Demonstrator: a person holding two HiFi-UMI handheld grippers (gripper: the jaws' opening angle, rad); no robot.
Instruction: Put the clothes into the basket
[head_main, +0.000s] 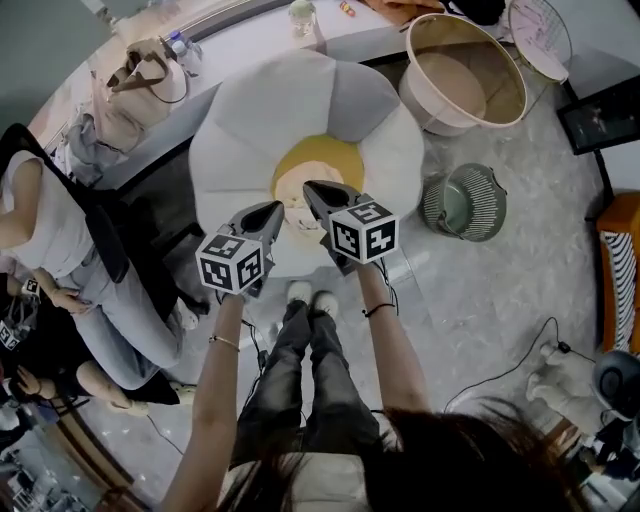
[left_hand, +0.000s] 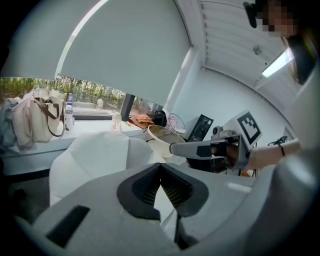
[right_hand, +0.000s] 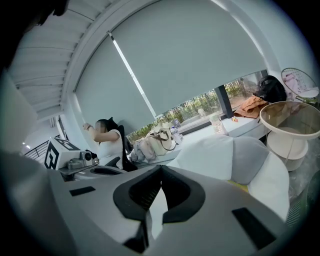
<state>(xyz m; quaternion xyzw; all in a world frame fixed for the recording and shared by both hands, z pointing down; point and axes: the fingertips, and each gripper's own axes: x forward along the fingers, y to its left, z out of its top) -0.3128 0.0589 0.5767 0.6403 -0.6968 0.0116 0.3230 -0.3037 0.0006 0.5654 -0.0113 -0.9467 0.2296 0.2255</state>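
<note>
Left hand-held gripper (head_main: 273, 210) and right hand-held gripper (head_main: 311, 188) are hovering clenched, empty, over cushion (head_main: 240, 120); orange clothes (right_hand: 248, 104) are lying on table near basket (head_main: 430, 108), probably soft, light, floppy: pinch a bunched fold

From the head we look steeply down, with the left gripper (head_main: 274, 208) and right gripper (head_main: 311, 188) close below us. Each gripper view sits low, facing along its own jaws toward the window (right_hand: 192, 111) — all three share the flower-shaped cushion (head_main: 250, 110) and basket (head_main: 440, 108).

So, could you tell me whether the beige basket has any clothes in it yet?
No, the head view shows the beige basket empty, its bare bottom in full sight.
</note>
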